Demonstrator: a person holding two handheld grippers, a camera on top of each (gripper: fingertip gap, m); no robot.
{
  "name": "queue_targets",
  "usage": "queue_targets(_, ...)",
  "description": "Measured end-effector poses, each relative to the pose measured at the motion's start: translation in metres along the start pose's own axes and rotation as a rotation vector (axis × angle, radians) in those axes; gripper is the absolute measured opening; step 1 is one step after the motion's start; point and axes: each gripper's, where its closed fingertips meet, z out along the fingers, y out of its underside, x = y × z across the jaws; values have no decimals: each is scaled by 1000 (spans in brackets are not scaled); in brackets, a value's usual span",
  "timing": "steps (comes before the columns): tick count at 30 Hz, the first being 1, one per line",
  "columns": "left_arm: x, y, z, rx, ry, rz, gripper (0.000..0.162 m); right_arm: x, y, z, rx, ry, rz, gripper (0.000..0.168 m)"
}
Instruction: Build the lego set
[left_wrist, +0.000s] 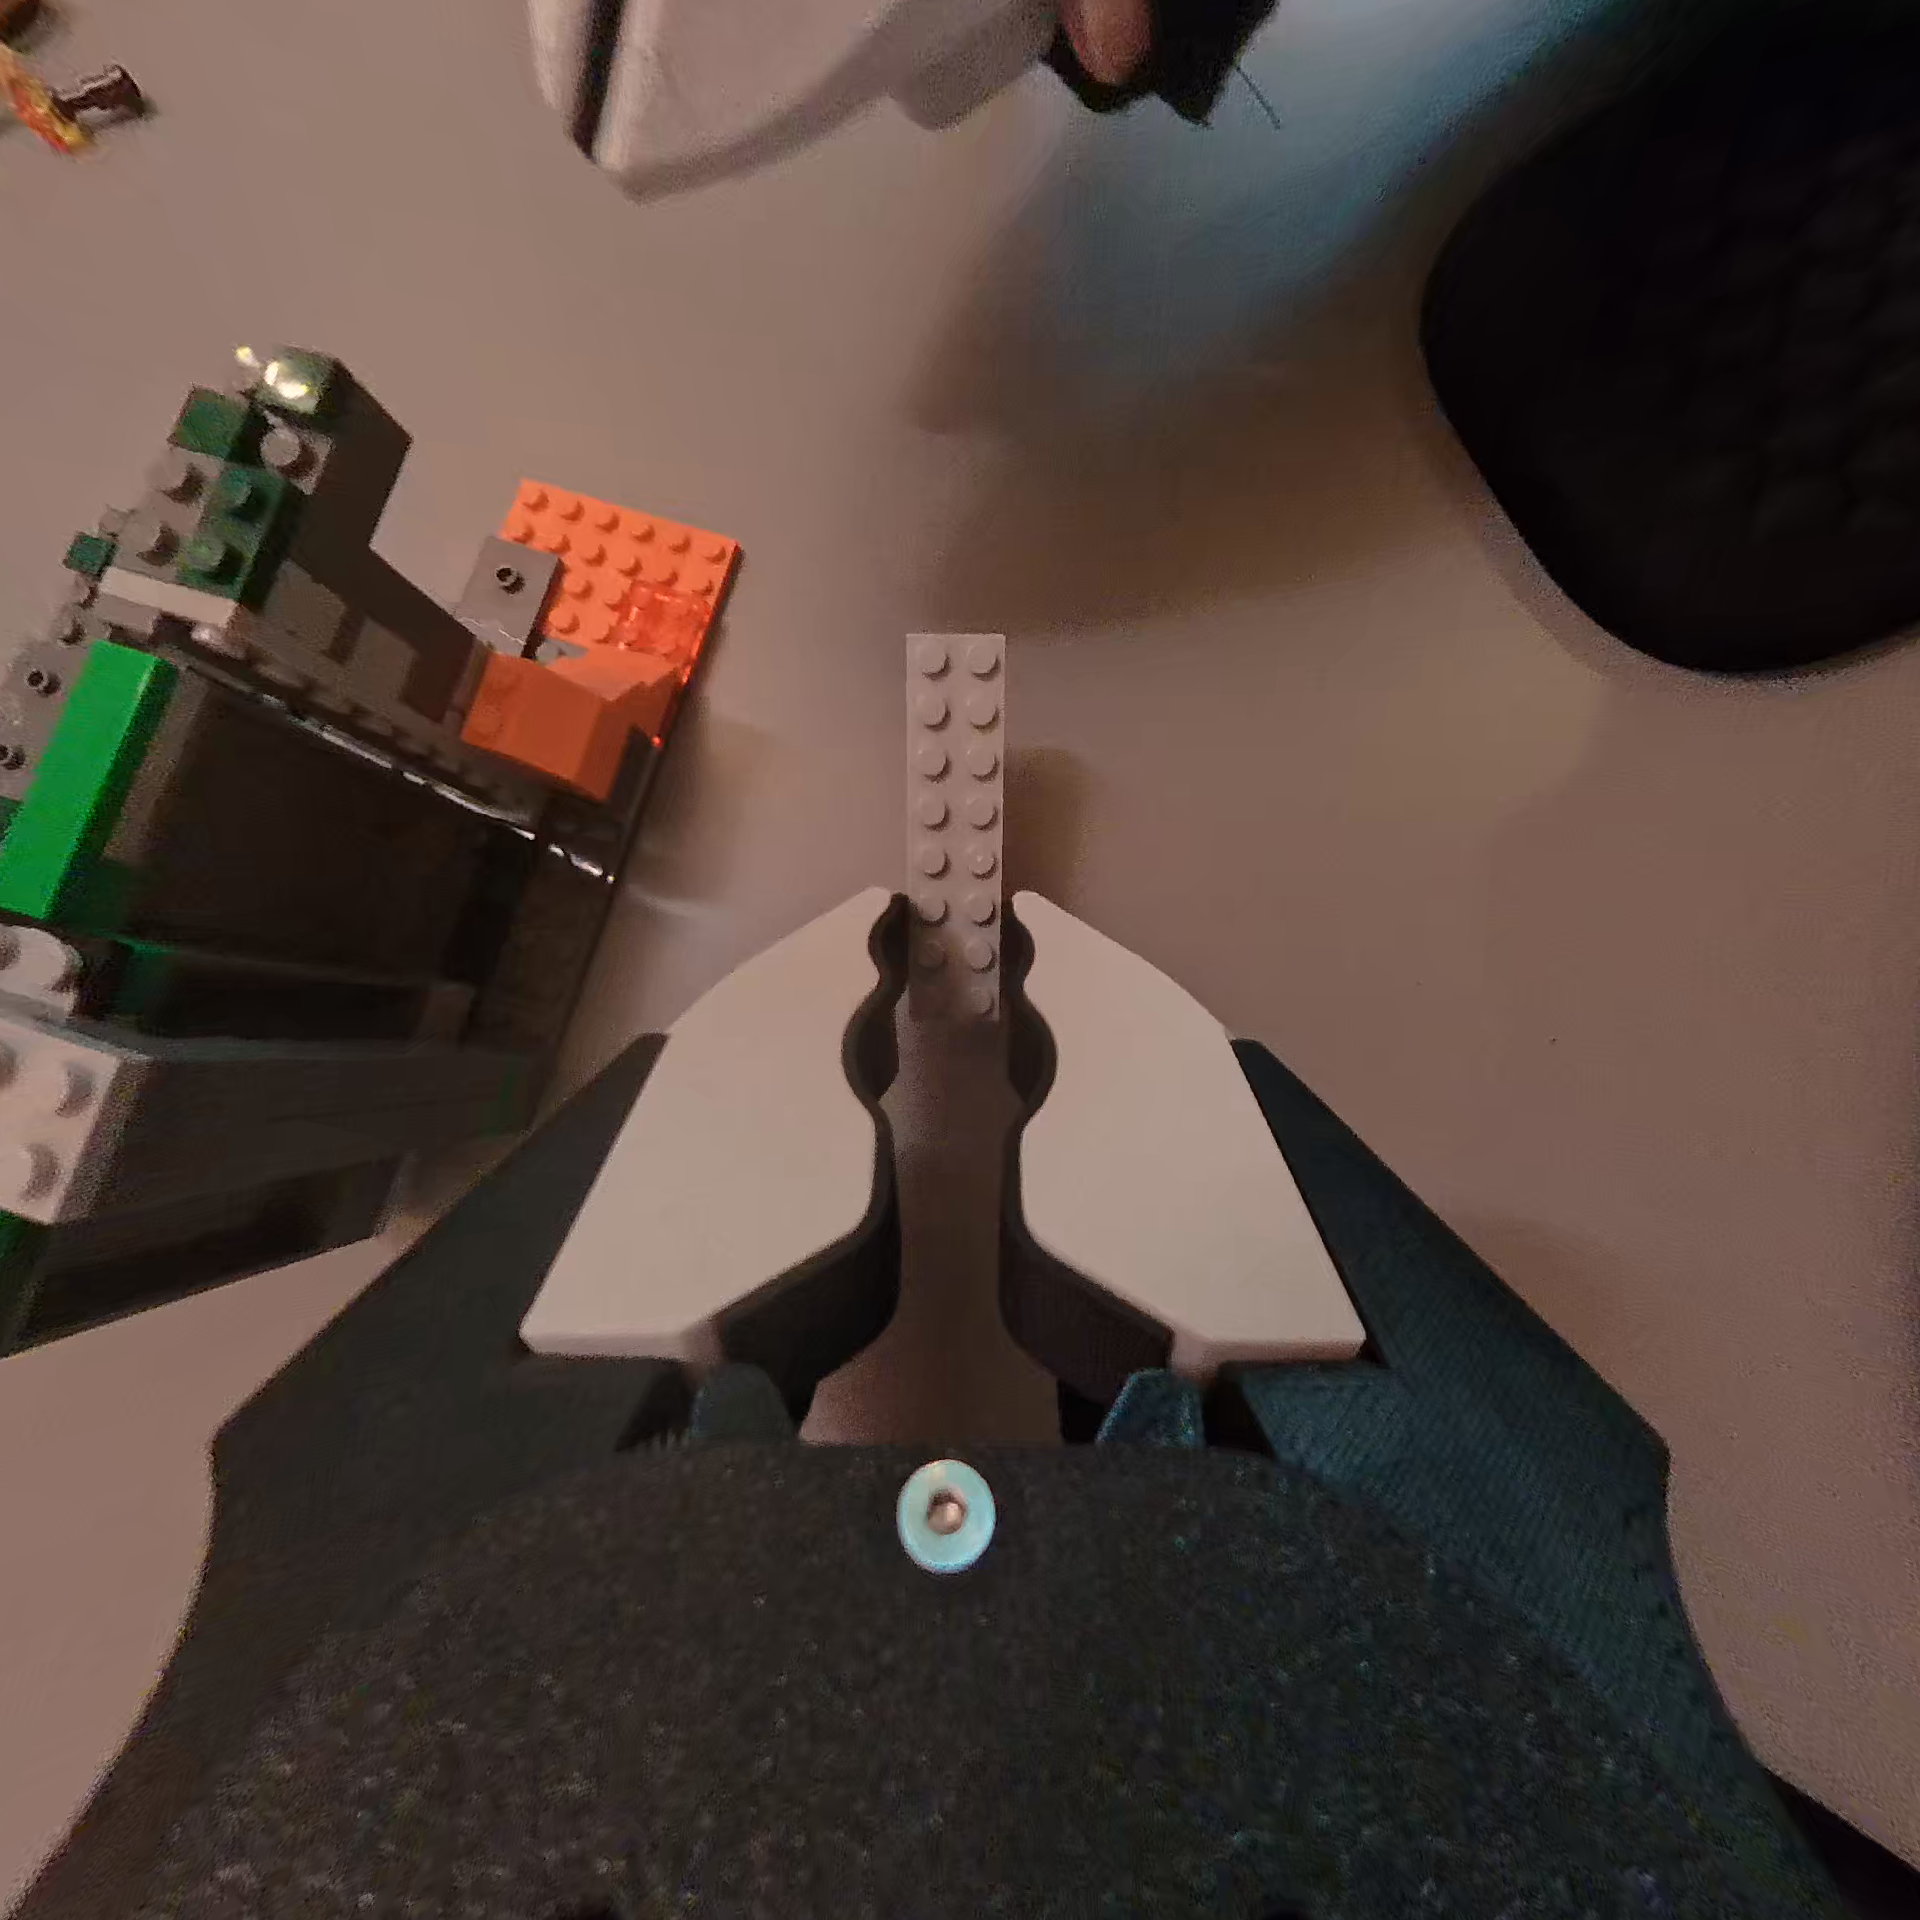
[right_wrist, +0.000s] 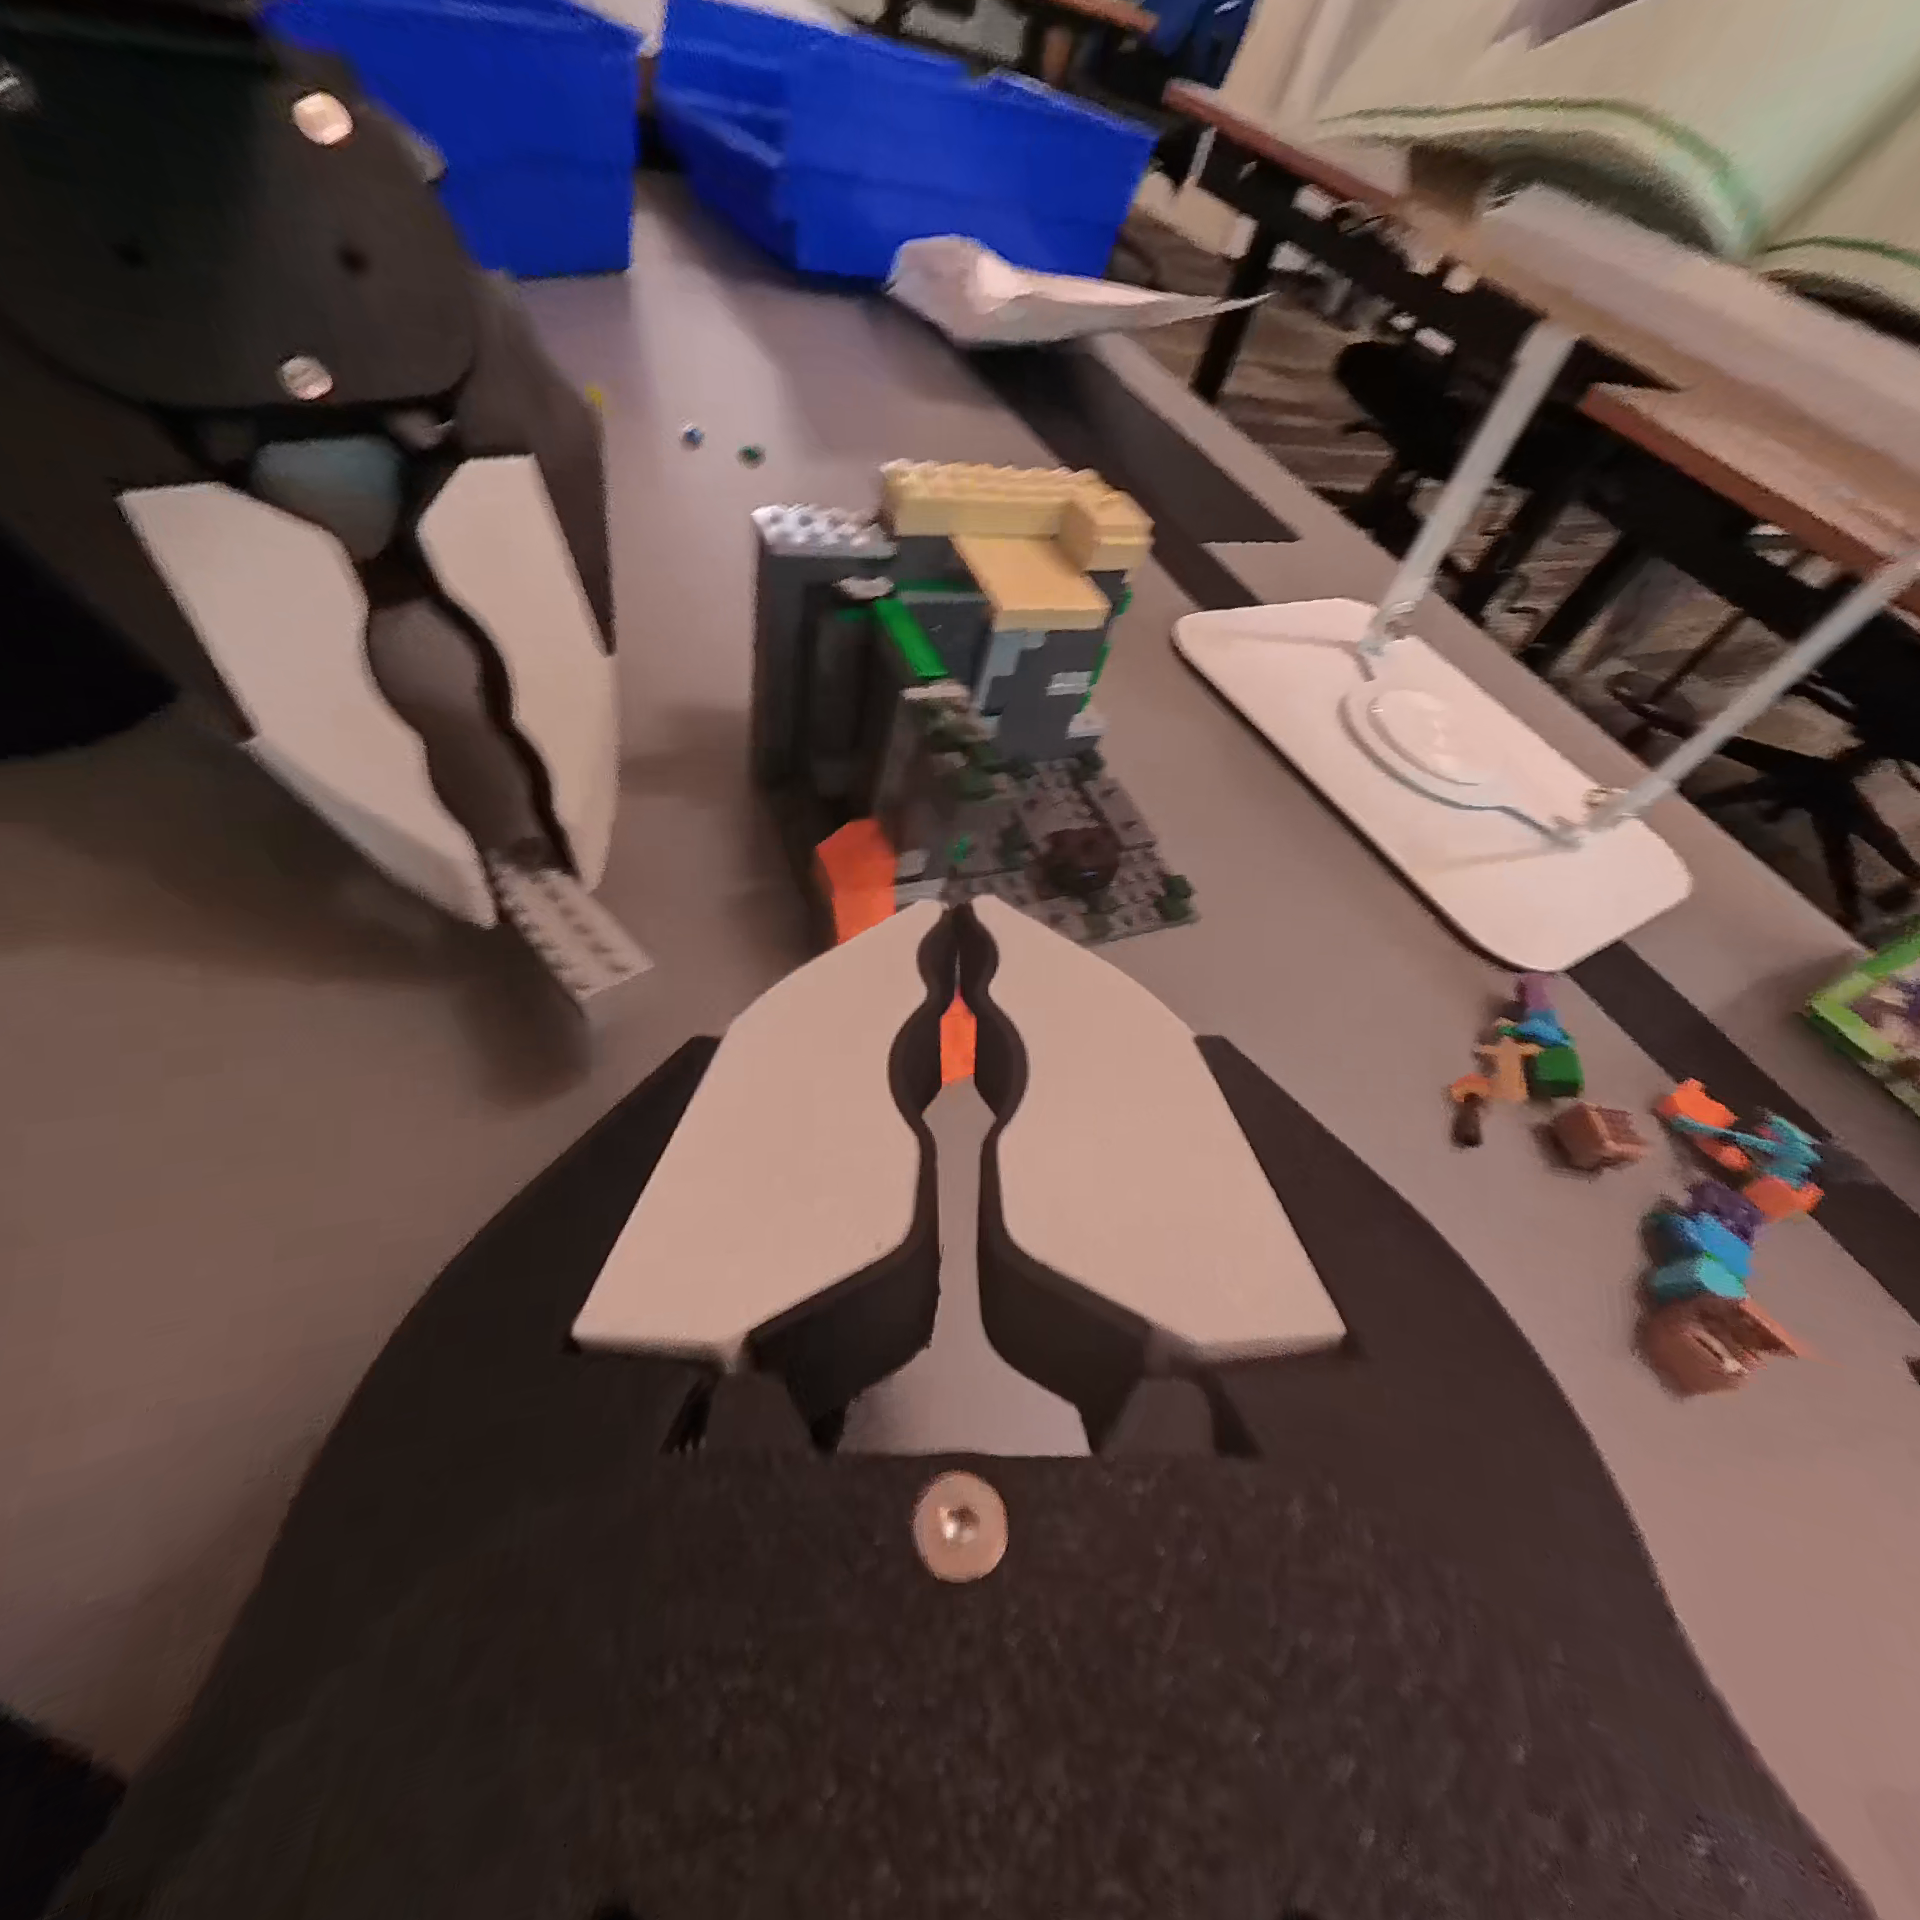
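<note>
I have the long grey plate (left_wrist: 956, 821) pinched at one end in my left gripper (left_wrist: 954, 935), the jaws narrow and closed on its two long edges, studs facing the camera. Most of its length sticks out past the fingertips over the bare worktop (left_wrist: 1299, 935). The half-built lego model (left_wrist: 312, 748) sits just to the left, with its orange base plate (left_wrist: 634, 571) nearest the plate's far end.

My right gripper (right_wrist: 961, 920) is nearly shut. An orange sliver (right_wrist: 958, 1039) shows in the gap between its fingers, but I can't tell whether that is a piece being held or part of the model behind.

To seat the plate well, I judge I should keep it level, since such a long overhang will tilt if I press near the far end. I would line the studs up square with the model's rows before lowering, then use the right gripper to steady the model against sliding. Pressing down close to the grip first, then along the length, should avoid it popping loose. The loose small figures (right_wrist: 1704, 1226) lie well apart on the right, out of my way.
</note>
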Motion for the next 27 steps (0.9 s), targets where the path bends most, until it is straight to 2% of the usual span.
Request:
queue_targets(6, -2, 6, 5, -5, -7, 9, 16, -43, 13, 9, -84, -221, -53, 12)
queue_targets(12, -1, 12, 10, -28, -3, 35, 16, -74, 24, 19, -168, -342, -88, 20)
queue_targets(17, -1, 11, 10, -23, -10, 41, 16, -88, 34, 31, -231, -378, -116, 33)
queue_targets(27, -1, 9, 4, 13, -17, 44, 19, -94, 41, 40, -284, -389, -153, 33)
